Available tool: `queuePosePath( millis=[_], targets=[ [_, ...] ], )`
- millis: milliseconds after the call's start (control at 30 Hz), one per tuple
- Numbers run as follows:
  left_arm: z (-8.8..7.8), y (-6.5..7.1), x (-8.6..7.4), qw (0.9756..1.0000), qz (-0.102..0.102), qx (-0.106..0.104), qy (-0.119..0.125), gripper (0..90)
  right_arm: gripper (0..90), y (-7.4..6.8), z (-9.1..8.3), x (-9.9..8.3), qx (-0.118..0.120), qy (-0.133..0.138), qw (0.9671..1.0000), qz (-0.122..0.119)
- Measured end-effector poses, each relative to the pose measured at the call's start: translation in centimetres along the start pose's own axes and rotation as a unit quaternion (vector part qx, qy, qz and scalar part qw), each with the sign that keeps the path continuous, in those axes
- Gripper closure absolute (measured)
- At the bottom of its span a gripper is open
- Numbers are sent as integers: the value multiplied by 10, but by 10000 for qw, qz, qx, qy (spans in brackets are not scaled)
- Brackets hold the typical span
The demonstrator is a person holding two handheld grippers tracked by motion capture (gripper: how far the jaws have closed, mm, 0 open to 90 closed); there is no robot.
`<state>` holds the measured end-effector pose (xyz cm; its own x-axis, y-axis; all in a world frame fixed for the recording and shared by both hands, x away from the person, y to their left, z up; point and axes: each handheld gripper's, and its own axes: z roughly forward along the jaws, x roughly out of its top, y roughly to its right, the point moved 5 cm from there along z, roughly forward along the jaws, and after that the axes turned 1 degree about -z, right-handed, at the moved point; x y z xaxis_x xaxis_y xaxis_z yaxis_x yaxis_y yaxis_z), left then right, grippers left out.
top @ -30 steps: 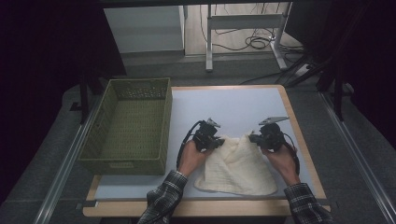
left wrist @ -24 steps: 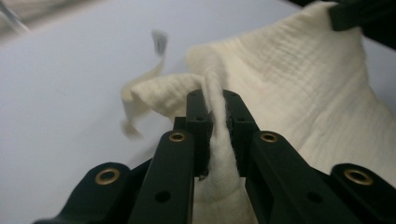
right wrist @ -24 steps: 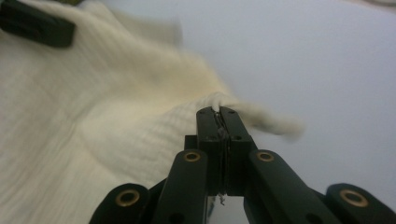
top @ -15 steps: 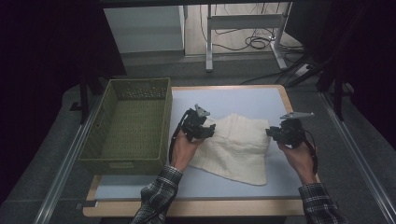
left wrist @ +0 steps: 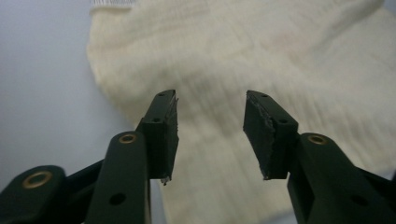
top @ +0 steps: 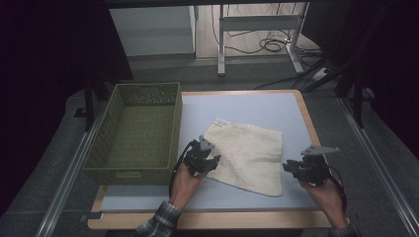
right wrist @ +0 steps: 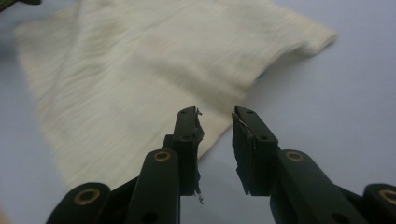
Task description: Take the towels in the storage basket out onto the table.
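Observation:
A cream cloth (top: pixel 247 155) lies flat on the pale blue table top (top: pixel 247 106), a small label at its far left corner. My left gripper (top: pixel 213 163) sits at the cloth's near left edge. Its jaws stand apart after just closing a little, with nothing between the pads (left wrist: pixel 164 126); the cloth (left wrist: pixel 261 51) lies beyond them. My right gripper (top: pixel 287 167) hovers just right of the cloth's near right corner and points left. Its jaws have just been opening, a narrow empty gap shows between them, and the cloth (right wrist: pixel 140 70) lies ahead to the left.
A green woven basket (top: pixel 133 133) stands at the table's left side, close to my left hand. The table has a wooden rim (top: pixel 309 128). Metal rails run along both sides, and a desk frame with cables stands on the floor behind.
Both grippers let go of the cloth, which went from bunched near the front to spread flat. The hands moved apart, then drew back toward the front edge.

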<state>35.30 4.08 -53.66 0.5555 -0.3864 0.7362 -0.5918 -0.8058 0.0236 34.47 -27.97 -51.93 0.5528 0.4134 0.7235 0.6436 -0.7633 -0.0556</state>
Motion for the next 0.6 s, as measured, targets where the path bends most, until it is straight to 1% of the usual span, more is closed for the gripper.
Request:
queuePosePath(
  millis=[67,133,167,200,233,267,300,333,367,433,467,500,533,567,600],
  targets=[
    [-6,0,-12,10000,-77,21,29,561,708,-14,-3,-11,159,-36,9998,-72],
    [-9,-2,-23,9999,-98,51,8,558,704,-26,-5,-21,240,-85,9995,-162],
    [-10,-1,-27,9999,-101,20,29,557,700,-31,-6,-26,293,-108,9993,-200],
    [-9,1,-30,9999,-89,48,35,550,690,-36,-6,-30,320,-113,9992,-227],
    [-8,3,-32,9999,-61,128,15,532,679,-39,-7,-34,320,-119,9991,-239],
    [-8,3,-32,9999,-61,128,15,517,662,-42,-6,-37,315,-136,9990,-278],
    [-5,6,-36,9995,71,312,-41,517,643,-44,-5,-40,280,-159,9990,-324],
    [-5,6,-36,9995,71,312,-41,516,629,-46,-4,-42,223,-166,9989,-386],
    [0,4,-39,9989,63,462,-95,517,622,-47,-1,-45,180,-179,9988,-420],
    [6,1,-43,9990,-80,407,-171,524,623,-48,4,-49,192,-221,9986,-450],
    [6,1,-43,9990,-80,407,-171,529,623,-48,4,-49,192,-221,9986,-450],
    [8,-2,-44,9992,-328,210,-28,551,698,-49,6,-50,140,-146,9986,-493],
    [8,-2,-44,9992,-328,210,-28,572,763,-50,6,-50,177,-131,9986,-489],
    [8,-2,-45,9992,-362,177,52,616,820,-51,7,-50,280,-125,9985,-462],
    [8,-1,-45,9991,-400,117,74,675,838,-53,7,-50,336,-118,9983,-453]
  ],
)
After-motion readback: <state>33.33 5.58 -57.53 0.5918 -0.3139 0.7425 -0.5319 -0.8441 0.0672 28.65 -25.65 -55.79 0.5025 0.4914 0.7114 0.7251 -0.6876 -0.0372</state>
